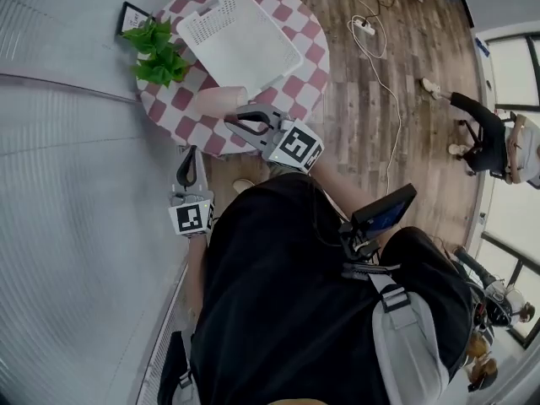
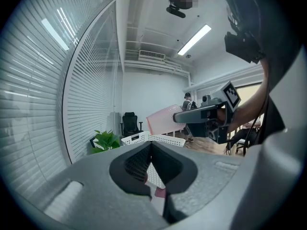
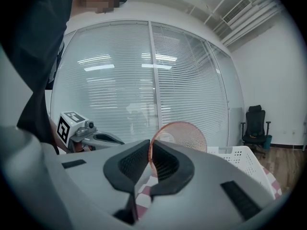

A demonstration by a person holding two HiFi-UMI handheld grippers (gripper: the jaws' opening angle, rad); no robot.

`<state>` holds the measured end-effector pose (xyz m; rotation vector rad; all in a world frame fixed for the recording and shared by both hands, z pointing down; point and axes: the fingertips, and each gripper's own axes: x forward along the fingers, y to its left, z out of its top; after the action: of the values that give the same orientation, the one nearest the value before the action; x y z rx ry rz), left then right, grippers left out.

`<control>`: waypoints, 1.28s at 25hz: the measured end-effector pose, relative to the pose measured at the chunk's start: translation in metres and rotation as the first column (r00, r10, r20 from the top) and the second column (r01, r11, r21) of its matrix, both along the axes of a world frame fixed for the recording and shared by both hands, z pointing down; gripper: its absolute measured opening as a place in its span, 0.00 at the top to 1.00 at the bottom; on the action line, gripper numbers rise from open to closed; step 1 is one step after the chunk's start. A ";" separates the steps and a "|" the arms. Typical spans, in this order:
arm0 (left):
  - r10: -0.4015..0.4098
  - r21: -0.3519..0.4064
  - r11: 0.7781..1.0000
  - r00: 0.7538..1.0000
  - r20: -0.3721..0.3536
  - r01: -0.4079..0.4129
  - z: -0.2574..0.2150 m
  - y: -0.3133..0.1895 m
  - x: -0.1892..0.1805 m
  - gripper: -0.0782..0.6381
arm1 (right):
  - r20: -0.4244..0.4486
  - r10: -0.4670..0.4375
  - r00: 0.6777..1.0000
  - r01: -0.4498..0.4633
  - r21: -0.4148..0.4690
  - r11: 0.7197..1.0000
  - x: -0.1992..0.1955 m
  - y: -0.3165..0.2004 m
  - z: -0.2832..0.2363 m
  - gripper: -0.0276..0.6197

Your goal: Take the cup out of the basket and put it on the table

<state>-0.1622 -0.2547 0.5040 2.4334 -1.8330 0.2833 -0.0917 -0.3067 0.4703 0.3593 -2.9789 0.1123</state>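
one view, right gripper's (image 3: 149, 152) own, shows jaws pinching cup (image 3: 182, 134) rim

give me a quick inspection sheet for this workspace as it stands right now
surface: round table with pink-and-white check cloth
job's things: pink cup held on its side above the table, beside the white basket
clutter: potted plant at the table's edge, dark frame beside it
grippers: right gripper shut on the cup's rim; left gripper shut, empty
cables: white cable and power strip on the wood floor
surroundings: blinds, seated person, office chair
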 end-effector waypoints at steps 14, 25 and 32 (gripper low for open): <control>0.042 -0.011 0.999 0.999 0.010 -0.042 -0.004 -0.008 -0.004 0.88 | -0.001 -0.017 1.000 0.017 -0.013 1.000 -0.010 0.006 0.012 0.92; 0.113 -0.023 0.993 0.994 0.011 -0.112 0.000 -0.021 0.017 0.88 | -0.006 -0.027 1.000 0.027 -0.029 0.999 0.001 0.004 0.018 0.92; 0.135 -0.029 0.990 0.991 0.008 -0.135 0.001 -0.020 0.029 0.88 | -0.020 -0.014 1.000 0.014 -0.033 0.999 0.013 0.006 0.023 0.92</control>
<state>-0.1335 -0.2752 0.5046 2.5456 -1.6591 0.3287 -0.0792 -0.3012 0.4933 0.3334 -2.9556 0.1554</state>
